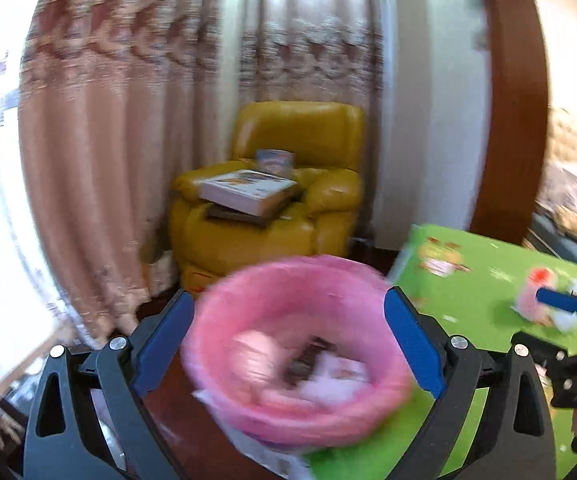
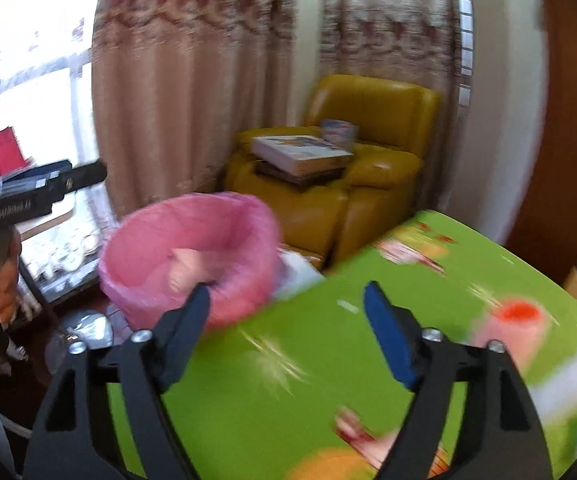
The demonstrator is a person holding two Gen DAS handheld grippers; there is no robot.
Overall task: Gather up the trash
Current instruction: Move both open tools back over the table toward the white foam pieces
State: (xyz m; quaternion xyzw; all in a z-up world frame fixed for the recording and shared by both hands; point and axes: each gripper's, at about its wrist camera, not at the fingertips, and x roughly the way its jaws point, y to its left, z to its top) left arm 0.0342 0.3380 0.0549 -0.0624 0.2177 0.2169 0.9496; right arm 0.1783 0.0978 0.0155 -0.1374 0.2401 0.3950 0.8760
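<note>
A bin lined with a pink bag (image 1: 300, 352) stands on the floor beside the green table; it holds pale and dark scraps of trash (image 1: 304, 360). My left gripper (image 1: 288, 344) is open and empty, its blue pads either side of the bin's mouth, above it. The bin also shows in the right wrist view (image 2: 192, 252). My right gripper (image 2: 288, 332) is open and empty above the green table cover (image 2: 308, 360). A pink and red thing (image 2: 512, 324) lies on the table to its right, too blurred to name. In the left wrist view the right gripper (image 1: 560, 304) is at the right.
A yellow armchair (image 1: 272, 208) with books (image 1: 248, 192) stands behind the bin, before pink curtains (image 1: 128, 140). A wooden door frame (image 1: 516, 120) is at the right. A white bag (image 2: 296, 272) lies between bin and table. The left handle (image 2: 28, 196) shows at the left.
</note>
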